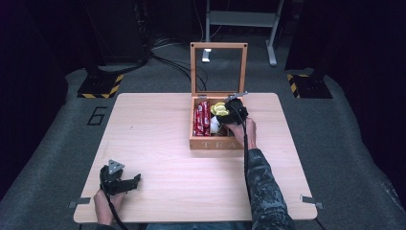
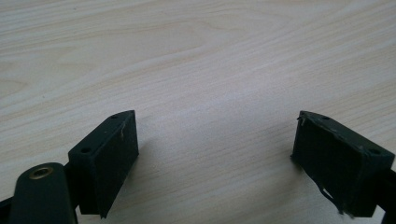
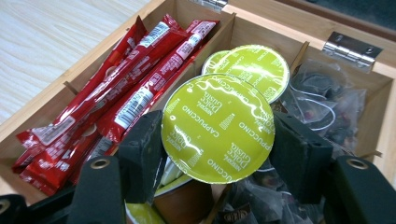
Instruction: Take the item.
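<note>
Pale wood table (image 1: 158, 139) stood on dark carpet. At its near left edge the left gripper (image 1: 125, 184) rested with jaws spread, empty. Farther right, in the open tea box (image 1: 215, 143), the right gripper (image 3: 217, 154) clasped a green-lidded capsule (image 3: 217, 127) by its sides. It looked light and rigid, its foil lid easily dented, so the rim seemed the safest hold.

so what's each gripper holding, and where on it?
Right gripper: coffee capsule, jaws on opposite sides just under its green foil lid. Left gripper: nothing, open over bare table.
</note>
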